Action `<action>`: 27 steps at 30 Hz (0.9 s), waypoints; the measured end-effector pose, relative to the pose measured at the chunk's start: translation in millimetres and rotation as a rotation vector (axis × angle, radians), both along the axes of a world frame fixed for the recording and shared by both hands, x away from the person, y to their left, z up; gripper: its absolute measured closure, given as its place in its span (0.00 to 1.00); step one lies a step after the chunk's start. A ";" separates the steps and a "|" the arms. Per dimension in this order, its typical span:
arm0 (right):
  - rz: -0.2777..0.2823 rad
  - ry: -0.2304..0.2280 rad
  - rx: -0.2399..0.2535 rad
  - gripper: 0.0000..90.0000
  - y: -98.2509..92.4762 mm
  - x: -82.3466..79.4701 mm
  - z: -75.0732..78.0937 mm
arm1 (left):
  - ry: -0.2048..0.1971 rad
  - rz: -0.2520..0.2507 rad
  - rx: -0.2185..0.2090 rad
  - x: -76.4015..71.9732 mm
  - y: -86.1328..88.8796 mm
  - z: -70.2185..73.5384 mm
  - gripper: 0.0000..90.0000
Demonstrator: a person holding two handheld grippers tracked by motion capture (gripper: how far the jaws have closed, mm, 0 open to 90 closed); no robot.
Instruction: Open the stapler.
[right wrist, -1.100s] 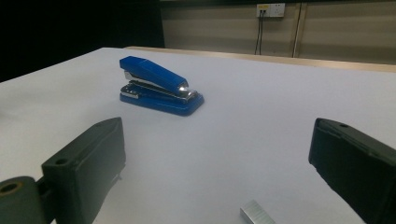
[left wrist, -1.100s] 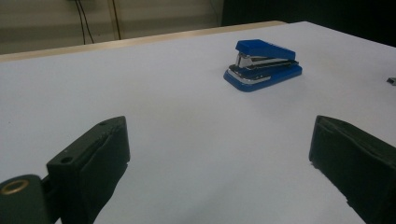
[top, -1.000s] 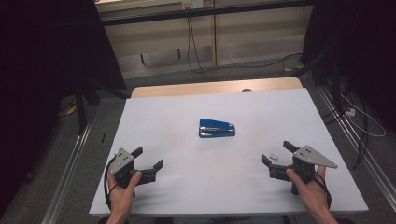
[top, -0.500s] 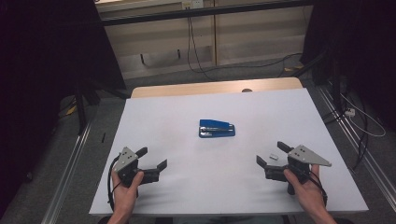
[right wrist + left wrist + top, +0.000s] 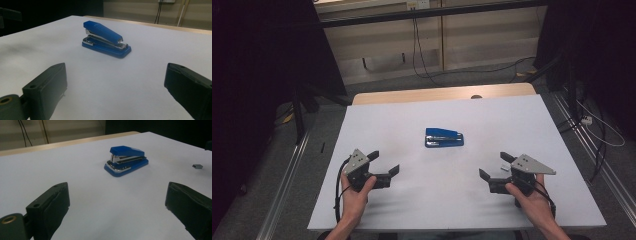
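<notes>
While a smooth white sheet covers most of the table (image 5: 462, 210), a strip of pale wood shows bare along its far edge. Each hand grips a black two-jaw gripper low over the near part of the surface. The left gripper (image 5: 384, 164) sits toward the near left corner, held in the person's left hand (image 5: 354, 195), its grey three-cornered plate on top and its jaws spread wide with nothing between them; its cable loops down past the wrist. The right gripper (image 5: 493, 166) sits toward the near right corner in the right hand (image 5: 532, 197), likewise topped by a grey plate, its jaws also wide apart and holding nothing. Both point inward and a little away from the person. Between them, about midway across the surface and well apart from either, lies a small blue stapler (image 5: 444, 138), glossy plastic with a wedge-shaped top, a flat rounded base and bright metal between the two; it rests flat with its length running left to right. In the left gripper view a tiny grey strip of staples (image 5: 197, 166) lies on the white sheet, near the stapler (image 5: 126, 160).
</notes>
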State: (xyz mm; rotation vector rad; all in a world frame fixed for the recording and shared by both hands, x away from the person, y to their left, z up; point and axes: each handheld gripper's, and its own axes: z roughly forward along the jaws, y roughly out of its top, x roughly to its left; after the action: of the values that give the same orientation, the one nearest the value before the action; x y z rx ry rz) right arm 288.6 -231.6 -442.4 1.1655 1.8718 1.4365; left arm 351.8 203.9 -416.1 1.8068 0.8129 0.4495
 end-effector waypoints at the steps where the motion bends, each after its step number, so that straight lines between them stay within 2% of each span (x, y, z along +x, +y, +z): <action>1: -0.003 -0.003 -0.004 0.05 1.6 0.9 0.5 | -0.001 -0.004 -0.001 1.5 -2.1 0.7 0.06; 3: 0.011 -0.004 0.000 0.05 3.8 2.2 1.8 | 0.003 -0.019 -0.004 5.1 -7.2 1.6 0.06; 5: 0.028 -0.004 -0.008 0.05 6.9 2.5 3.1 | 0.002 -0.030 0.007 7.9 -12.6 2.3 0.06; 8: 0.071 -0.008 -0.026 0.06 11.7 3.4 3.8 | 0.002 -0.057 -0.002 11.1 -18.4 2.9 0.05; 14: 0.069 -0.009 -0.017 0.07 16.2 6.7 7.0 | -0.001 -0.064 0.011 17.6 -29.3 3.5 0.04; 17: 0.081 -0.009 -0.016 0.07 23.2 10.2 8.9 | 0.018 -0.062 -0.008 25.2 -35.2 3.8 0.03; 21: 0.089 -0.009 -0.034 0.07 33.5 18.2 8.3 | 0.002 -0.076 0.027 30.3 -40.8 6.2 0.03; 27: 0.126 -0.013 -0.032 0.11 48.7 32.4 10.1 | 0.002 -0.067 0.008 39.6 -46.2 12.5 0.07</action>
State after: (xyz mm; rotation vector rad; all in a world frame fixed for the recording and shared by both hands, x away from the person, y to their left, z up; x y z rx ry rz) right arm 321.0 -182.9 -432.4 1.0368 1.9830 1.4715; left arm 391.4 157.7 -403.5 1.8365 0.7509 0.4081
